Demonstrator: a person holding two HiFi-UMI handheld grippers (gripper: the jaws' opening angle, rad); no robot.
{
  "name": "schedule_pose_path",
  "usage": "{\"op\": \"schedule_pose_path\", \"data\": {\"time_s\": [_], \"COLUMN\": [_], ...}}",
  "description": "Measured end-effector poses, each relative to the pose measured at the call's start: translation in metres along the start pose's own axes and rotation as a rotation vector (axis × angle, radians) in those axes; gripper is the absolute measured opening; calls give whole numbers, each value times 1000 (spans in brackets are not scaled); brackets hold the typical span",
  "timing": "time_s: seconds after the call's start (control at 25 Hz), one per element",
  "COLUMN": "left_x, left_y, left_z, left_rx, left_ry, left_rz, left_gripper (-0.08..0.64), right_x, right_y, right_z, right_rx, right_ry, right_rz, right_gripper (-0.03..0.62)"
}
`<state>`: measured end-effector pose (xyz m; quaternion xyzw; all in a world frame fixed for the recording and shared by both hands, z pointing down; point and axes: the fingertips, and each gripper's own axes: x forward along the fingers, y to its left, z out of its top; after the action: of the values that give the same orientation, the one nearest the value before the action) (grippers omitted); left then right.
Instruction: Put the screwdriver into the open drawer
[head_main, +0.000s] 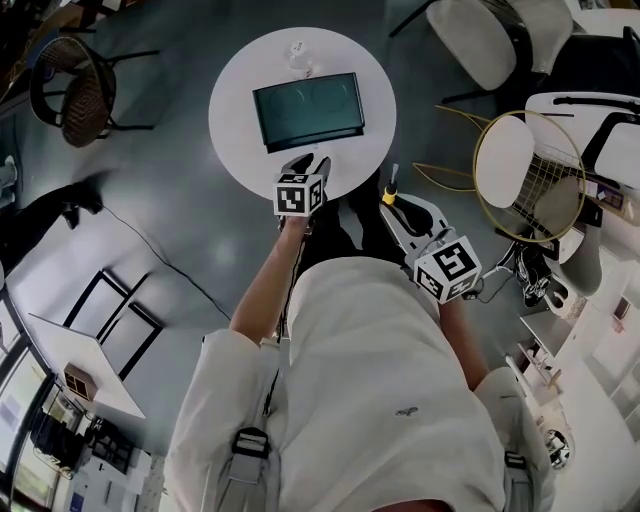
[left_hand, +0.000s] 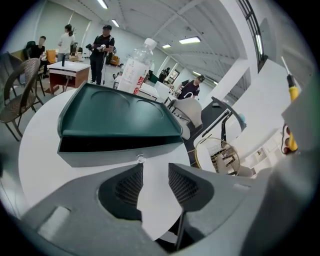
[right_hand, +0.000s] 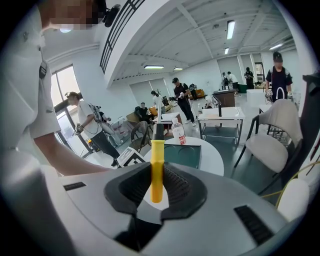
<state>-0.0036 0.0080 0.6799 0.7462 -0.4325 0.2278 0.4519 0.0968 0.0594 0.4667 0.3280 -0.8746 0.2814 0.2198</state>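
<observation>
Off the near right edge of the round white table (head_main: 240, 130), the head view shows the screwdriver (head_main: 390, 188) clamped in the right hand-held gripper (head_main: 400, 207), right of the green drawer (head_main: 308, 110); the left hand-held gripper (head_main: 310, 162) is nearer it. Left gripper view: jaws apart, empty, knob (left_hand: 140, 159) just ahead. Right gripper view: yellow handle upright between the pads, drawer straight ahead, chairs (right_hand: 272, 145) around.
</observation>
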Motion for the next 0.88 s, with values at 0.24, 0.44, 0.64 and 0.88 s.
{"op": "schedule_pose_path", "data": {"time_s": [0.24,0.44,0.64,0.88], "left_x": [18,25,28,31], "left_y": [13,22,26,30], "left_z": [-4,-6,0,0], "left_rx": [-73,-141,-203,-239], "left_ry": [24,20,-14,-9], "left_rz": [30,61,58,73], "left_gripper": [149,149,147,147], "right_x": [-5,-8,-11,-13], "right_y": [-4,-4,-9,-11], "right_z": [-9,-11,-12,-16], "right_rx": [9,10,17,32], "right_ry": [16,21,20,15], "right_rz": [-9,-16,-27,-36], "right_gripper": [80,80,80,80]}}
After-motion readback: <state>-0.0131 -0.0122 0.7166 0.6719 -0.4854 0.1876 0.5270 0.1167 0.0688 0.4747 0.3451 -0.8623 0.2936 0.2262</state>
